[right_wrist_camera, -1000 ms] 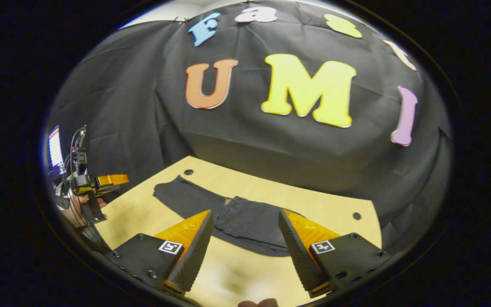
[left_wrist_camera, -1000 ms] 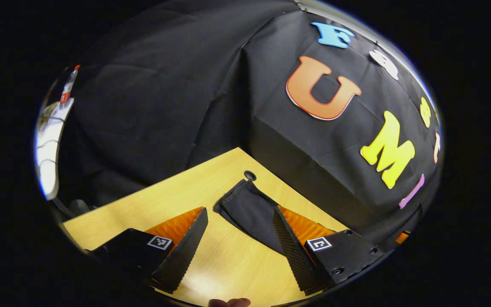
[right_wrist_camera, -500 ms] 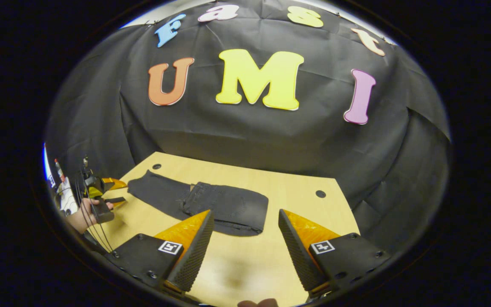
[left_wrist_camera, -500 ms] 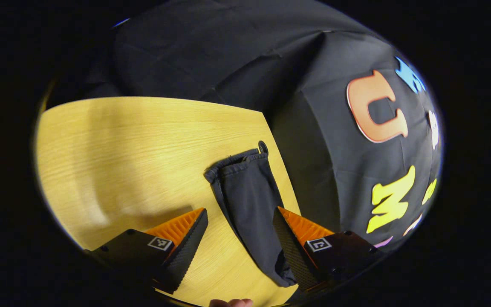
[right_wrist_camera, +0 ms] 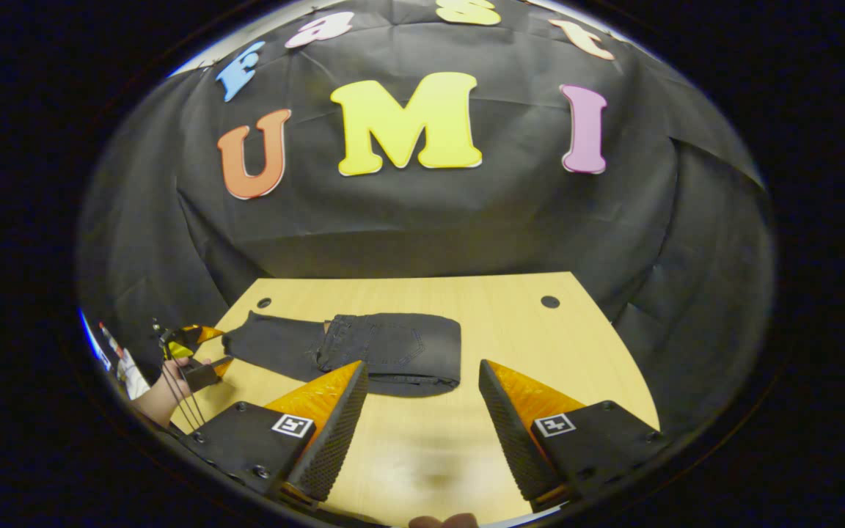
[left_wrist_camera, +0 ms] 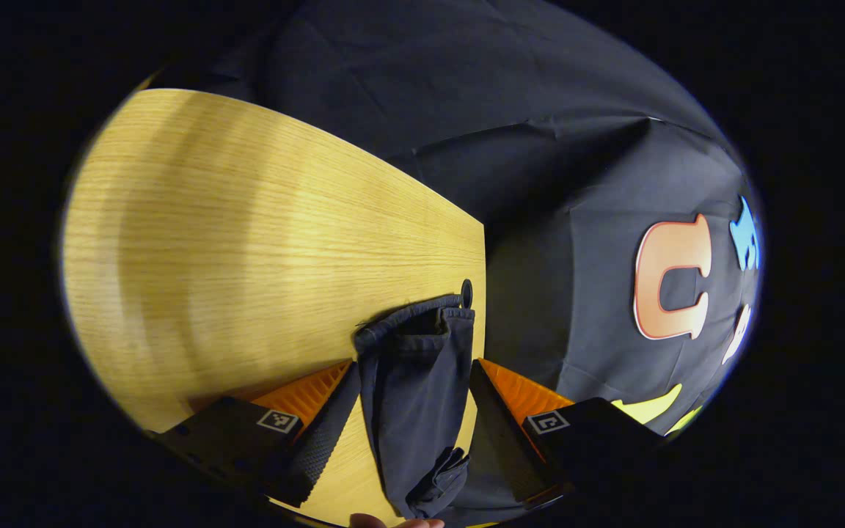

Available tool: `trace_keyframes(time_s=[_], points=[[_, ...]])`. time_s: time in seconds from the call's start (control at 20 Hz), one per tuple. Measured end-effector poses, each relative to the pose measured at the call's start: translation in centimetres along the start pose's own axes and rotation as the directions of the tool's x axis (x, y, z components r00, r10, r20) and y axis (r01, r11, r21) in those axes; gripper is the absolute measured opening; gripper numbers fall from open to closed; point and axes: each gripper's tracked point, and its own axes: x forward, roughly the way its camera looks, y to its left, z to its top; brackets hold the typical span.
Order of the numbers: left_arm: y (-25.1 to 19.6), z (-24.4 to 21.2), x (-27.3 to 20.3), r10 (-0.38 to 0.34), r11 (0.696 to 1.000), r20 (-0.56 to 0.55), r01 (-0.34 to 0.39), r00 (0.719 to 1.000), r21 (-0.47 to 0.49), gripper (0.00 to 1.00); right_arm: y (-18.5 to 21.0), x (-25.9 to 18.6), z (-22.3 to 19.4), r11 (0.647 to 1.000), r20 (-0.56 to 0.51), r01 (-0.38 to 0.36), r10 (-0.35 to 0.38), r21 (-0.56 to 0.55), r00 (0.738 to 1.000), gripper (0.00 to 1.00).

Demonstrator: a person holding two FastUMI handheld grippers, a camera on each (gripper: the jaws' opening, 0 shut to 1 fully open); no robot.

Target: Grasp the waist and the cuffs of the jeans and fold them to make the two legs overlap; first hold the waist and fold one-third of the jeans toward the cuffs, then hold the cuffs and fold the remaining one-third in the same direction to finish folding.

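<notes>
1. Since a second ago the left gripper (left_wrist_camera: 414, 411) has swung in over the cuff end of the jeans (left_wrist_camera: 416, 381), so the leg now runs up between its fingers, where before it lay ahead of them.
2. Meanwhile the right gripper (right_wrist_camera: 422, 418) has backed off: the jeans, which sat between its fingers a second ago, now lie farther off, with bare counter (right_wrist_camera: 510, 323) in front.
3. Left fingers are spread, one on each side of the leg, not pressing it; the cuffs (left_wrist_camera: 415, 315) lie flat near the counter's far edge, beside a small hole (left_wrist_camera: 466, 292).
4. Right fingers are likewise apart and hold nothing.
5. Seen from the right gripper view, the jeans lie on the counter with the waist third already folded over; the leg stretches left toward the other gripper and the hand (right_wrist_camera: 166, 381) holding it.
6. To do the cuff fold well, I judge the left fingers should pinch both layers at the hem, lift low, and carry them evenly over the folded part.
</notes>
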Motion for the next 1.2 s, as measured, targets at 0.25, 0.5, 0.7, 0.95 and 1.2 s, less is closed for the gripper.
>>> trace_keyframes(time_s=[0.25,0.5,0.7,0.95,1.2], points=[[0.7,-0.4,1.5,0.041,0.999,-0.014,-0.041,0.999,-0.005,0.86,-2.6,-0.7,-0.5,0.995,-0.002,0.048,-0.048,0.090,0.999,0.92],[1.4,-0.7,2.4,0.065,0.995,-0.019,-0.066,0.998,-0.071,0.29,-4.2,-1.6,-1.5,0.989,-0.008,0.094,-0.094,0.116,0.996,0.92],[-0.4,-0.9,2.0,0.013,0.999,-0.012,-0.014,1.000,-0.045,0.15,-5.3,-2.8,-1.8,0.988,0.004,0.105,-0.106,0.113,0.994,0.92],[-6.1,-2.5,0.0,-0.074,0.991,-0.016,0.075,0.997,0.113,0.10,-7.3,-4.6,-1.6,0.986,0.038,0.123,-0.128,0.109,0.991,0.94],[-13.1,-6.8,-3.1,-0.158,0.951,-0.054,0.166,0.986,0.261,0.10,-8.7,-6.8,-0.1,0.990,0.116,0.136,-0.140,0.043,0.983,0.93]])
